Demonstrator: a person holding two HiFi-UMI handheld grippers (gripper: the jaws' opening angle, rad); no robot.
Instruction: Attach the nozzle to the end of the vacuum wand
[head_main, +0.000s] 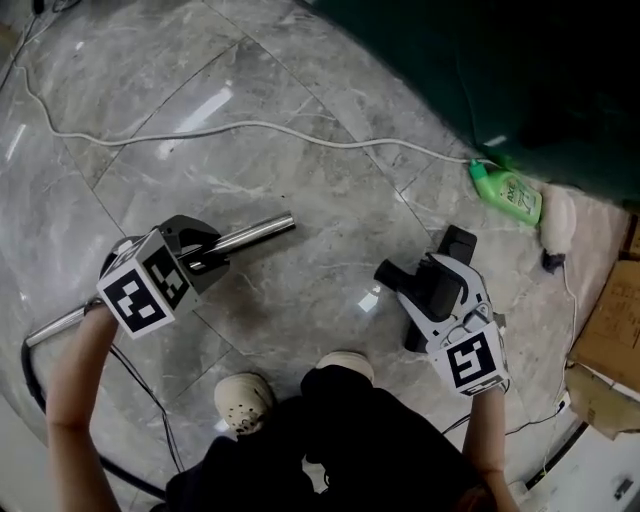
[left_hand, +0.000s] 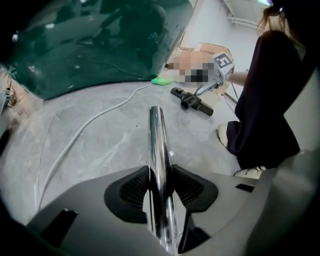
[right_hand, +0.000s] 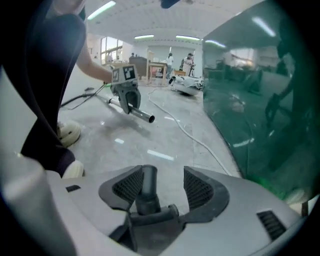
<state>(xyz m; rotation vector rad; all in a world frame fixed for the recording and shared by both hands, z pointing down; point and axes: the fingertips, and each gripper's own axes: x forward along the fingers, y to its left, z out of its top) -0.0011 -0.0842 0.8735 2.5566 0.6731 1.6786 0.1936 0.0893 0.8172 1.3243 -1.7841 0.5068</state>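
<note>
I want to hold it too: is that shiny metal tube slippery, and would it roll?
Probably slippery: the tube is smooth, mirror-shiny metal. Being round, it would likely roll on the floor. It looks stiff, jutting straight from the left tongs.

So the right gripper (right_hand: 162, 174) has its jaws spread wide. The black nozzle (right_hand: 145, 192) has its neck poking up between them, leaning on one ribbed pad and clear of the other. Farther off across the grey marble floor (right_hand: 150, 145), the left gripper (right_hand: 131, 106) grips the shiny wand (right_hand: 143, 116). A white cable (right_hand: 186, 129) snakes past a dark green panel (right_hand: 260, 100).
</note>
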